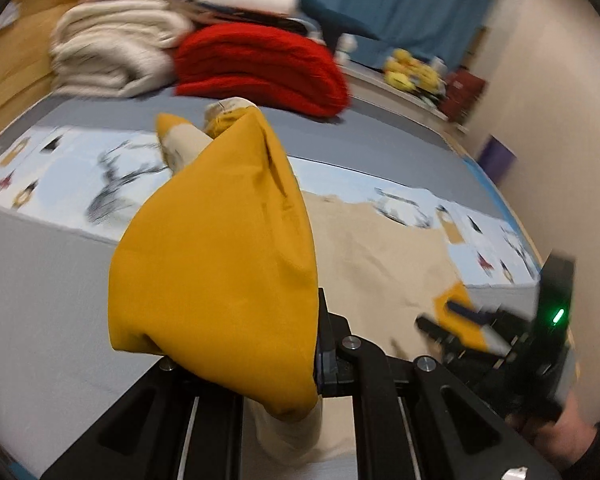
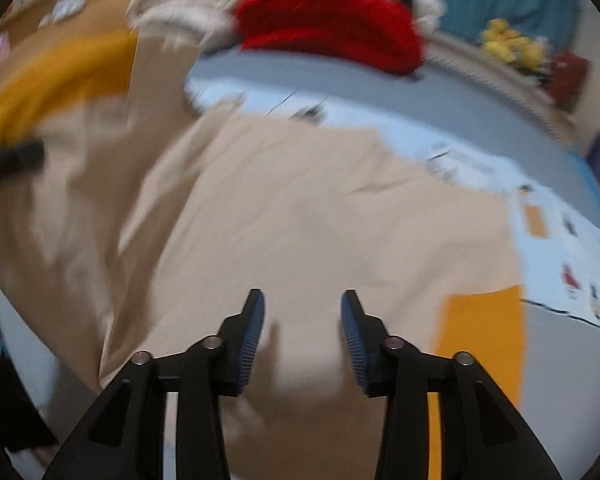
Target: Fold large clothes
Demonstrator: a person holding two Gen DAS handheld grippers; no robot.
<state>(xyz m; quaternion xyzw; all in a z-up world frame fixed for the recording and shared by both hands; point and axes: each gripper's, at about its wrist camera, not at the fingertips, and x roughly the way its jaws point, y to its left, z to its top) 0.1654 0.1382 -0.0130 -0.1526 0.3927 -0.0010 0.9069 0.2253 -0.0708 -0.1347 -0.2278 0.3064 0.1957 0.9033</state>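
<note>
While the left tool [image 1: 314, 344] grips the mustard-and-beige garment [image 1: 220, 264], the right tool [image 2: 302, 338] gapes.

garment [image 2: 300, 208] spread on bed [image 2: 480, 120], folded blankets [image 2: 332, 28] behind

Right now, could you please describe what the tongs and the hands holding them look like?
Both tongs are matte black linkages with silver pivot bolts. The right tongs carry blue ribbed pads. In the left view its body shows a green light, held by a bare hand with a dark sleeve.
</note>
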